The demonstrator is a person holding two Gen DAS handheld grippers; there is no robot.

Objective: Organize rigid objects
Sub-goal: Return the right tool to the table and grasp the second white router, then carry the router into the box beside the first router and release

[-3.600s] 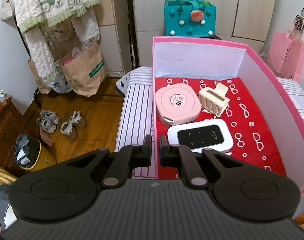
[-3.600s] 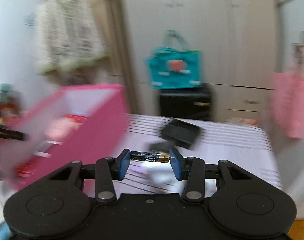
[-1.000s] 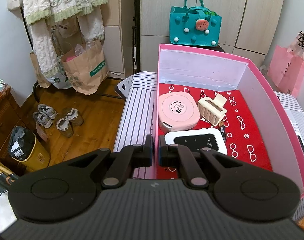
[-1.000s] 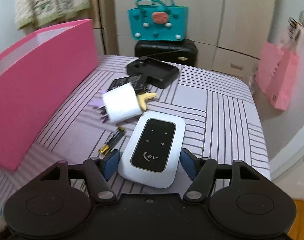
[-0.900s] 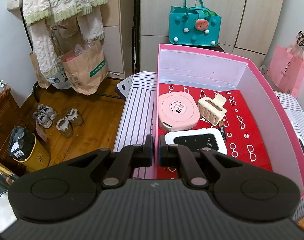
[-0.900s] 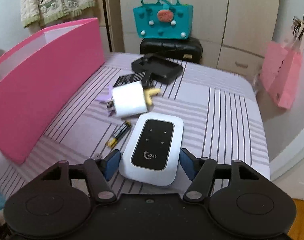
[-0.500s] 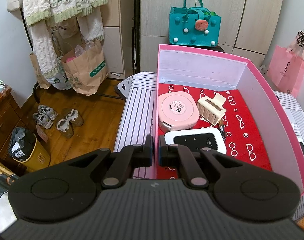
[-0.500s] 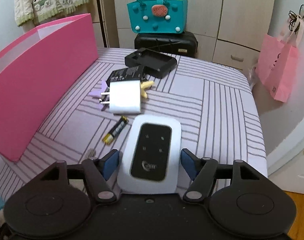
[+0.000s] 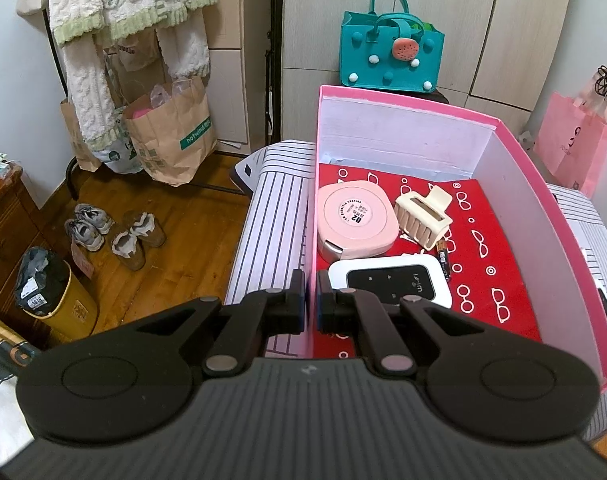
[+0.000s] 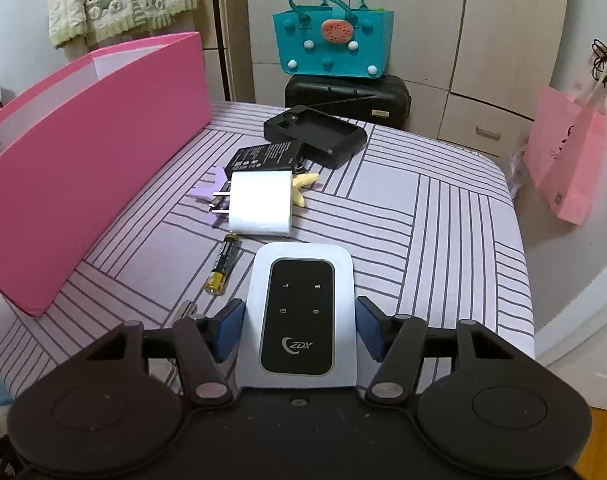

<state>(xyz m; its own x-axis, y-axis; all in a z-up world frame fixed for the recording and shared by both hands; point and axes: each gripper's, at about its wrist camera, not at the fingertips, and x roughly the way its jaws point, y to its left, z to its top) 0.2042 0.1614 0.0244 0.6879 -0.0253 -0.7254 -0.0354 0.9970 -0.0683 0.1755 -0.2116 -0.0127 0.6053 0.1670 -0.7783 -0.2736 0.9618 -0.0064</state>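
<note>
My left gripper [image 9: 311,296] is shut on the near left wall of the pink box [image 9: 543,216]. Inside the box lie a pink round case [image 9: 357,218], a cream hair claw [image 9: 423,216], a white pocket router [image 9: 391,282] and a battery [image 9: 443,258]. My right gripper [image 10: 301,330] is closed around a second white ZDX router [image 10: 301,312]; both blue pads touch its sides. On the striped bed ahead lie a battery [image 10: 223,266], a white charger plug [image 10: 259,204], a black battery pack [image 10: 265,158] and a black cradle [image 10: 315,136].
The pink box [image 10: 87,152] stands left of the right gripper. A teal bag [image 10: 331,40] sits on a black case [image 10: 347,96] behind the bed. A pink paper bag [image 10: 571,152] hangs at the right. Shoes [image 9: 115,232] and paper bags [image 9: 171,136] are on the floor at the left.
The right gripper has closed in on the ZDX router, which has turned straight between the pads. Earlier it carried a battery, which now lies in the box. The left gripper has stayed put.
</note>
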